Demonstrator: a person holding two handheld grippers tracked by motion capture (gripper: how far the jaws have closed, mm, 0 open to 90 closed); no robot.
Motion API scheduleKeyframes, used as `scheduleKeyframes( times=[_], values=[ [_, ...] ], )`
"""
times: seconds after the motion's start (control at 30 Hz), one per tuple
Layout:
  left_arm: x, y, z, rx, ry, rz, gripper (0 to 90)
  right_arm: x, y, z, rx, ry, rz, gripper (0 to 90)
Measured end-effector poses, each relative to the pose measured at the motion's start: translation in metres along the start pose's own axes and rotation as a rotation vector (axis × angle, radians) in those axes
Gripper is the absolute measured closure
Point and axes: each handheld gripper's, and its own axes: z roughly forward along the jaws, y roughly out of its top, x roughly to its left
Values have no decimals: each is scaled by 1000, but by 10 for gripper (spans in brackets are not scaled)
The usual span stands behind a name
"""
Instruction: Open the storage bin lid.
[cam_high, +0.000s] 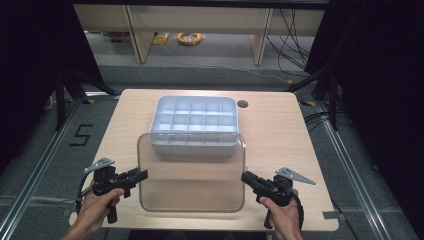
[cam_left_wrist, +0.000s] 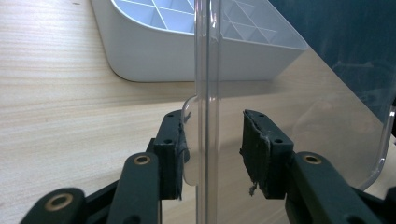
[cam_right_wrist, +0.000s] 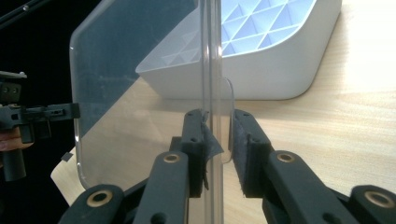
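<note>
Pale wood grain covers the table (cam_high: 280, 125), which stands on grey floor between black curtains, with a coil of yellow cable (cam_high: 190, 38) on the floor far behind it. On the table sits a white compartment tray (cam_high: 194, 125), its grid of cells open upward. A clear plastic lid (cam_high: 192, 175) is held above the table's near half, its far edge overlapping the tray's near side in the high view.

From above, the left gripper (cam_high: 142, 175) meets the lid's left edge and the right gripper (cam_high: 247, 177) meets its right edge, each held in a hand (cam_high: 97, 207) coming in from the bottom, but how the jaws stand cannot be read from there.

The left gripper view shows what the high view cannot: the lid's rim runs upright between the two black jaws, a small rounded tab lies against the left pad (cam_left_wrist: 170, 158), and the other pad stands slightly off the rim, so the clamp is at its tightest on the lid. The tray's curved corner (cam_left_wrist: 140, 51) lies just beyond.

In the right gripper view the jaws are clenched on the matching tab on the lid's opposite edge, with worn padding (cam_right_wrist: 243, 149) pressed to it. Through the clear sheet the left gripper (cam_right_wrist: 70, 111) appears well apart at the far edge.
</note>
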Motion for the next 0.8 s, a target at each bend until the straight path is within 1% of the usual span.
scheduleKeyframes(
  times=[0.03, 0.07, 0.1, 0.13, 0.17, 0.2, 0.23, 0.27, 0.3, 0.33, 0.37, 0.4, 0.43, 0.47, 0.5, 0.53, 0.57, 0.6, 0.63, 0.67, 0.7, 0.73, 0.77, 0.8],
  values=[
    [-2, -2, 0, -3, -4, 9, 597, 1, 0, -2, 2, -11, -4, 764],
    [-2, -2, 0, -3, -4, 9, 596, 1, 0, -2, 2, -11, -4, 764],
    [-3, -2, -1, 5, 2, 15, 595, 1, 0, -4, -5, -9, -15, 764],
    [-4, -3, 0, -12, -11, 13, 596, 1, -1, -4, -7, -9, -12, 764],
    [-4, -3, -1, 7, -10, 15, 597, 3, -3, -4, -2, -9, 13, 764],
    [-4, -4, 0, 0, -3, 14, 597, 1, -3, -4, 0, -15, -14, 764],
    [-3, -5, 1, 13, -5, 14, 597, 0, -4, -4, 1, -17, -14, 764],
    [-3, -5, 1, 13, -5, 14, 597, 0, -4, -4, 1, -17, -14, 764],
    [-2, -6, 3, 32, 7, 6, 596, -2, -6, -3, 4, -26, -24, 764],
    [0, -7, 6, 27, -4, 2, 596, -1, -7, -3, 18, -14, 1, 764],
    [1, -8, 7, 36, 1, 1, 596, -2, -7, -2, 17, -19, -7, 764],
    [1, -8, 7, 36, 1, 1, 595, -2, -8, -2, 26, -20, 20, 764],
    [4, -10, 12, 38, -6, -13, 595, -6, -10, 0, 25, -35, -5, 764],
    [4, -10, 12, 38, -6, -13, 594, -6, -10, 0, 25, -35, -5, 764],
    [6, -11, 13, 46, -6, -20, 594, -8, -11, 1, 35, -27, 13, 763],
    [7, -11, 13, 53, -13, -32, 595, -9, -13, 2, 34, -35, 12, 763],
    [7, -11, 13, 54, -14, -30, 595, -9, -13, 2, 34, -35, 12, 763],
    [6, -12, 13, 54, -13, -33, 595, -8, -12, 1, 47, -19, 39, 762],
    [7, -12, 13, 56, -14, -27, 596, -11, -14, 3, 41, -31, 17, 760],
    [7, -13, 14, 46, -14, -33, 597, -12, -14, 4, 43, -37, 22, 759],
    [7, -13, 14, 46, -14, -33, 597, -11, -14, 4, 57, -19, 48, 758],
    [8, -14, 15, 61, -19, -36, 597, -12, -16, 5, 61, -35, 50, 756],
    [8, -14, 15, 61, -19, -36, 598, -12, -16, 5, 61, -35, 50, 756],
    [10, -14, 15, 73, -24, -31, 599, -13, -17, 6, 66, -37, 59, 749]
  ],
)
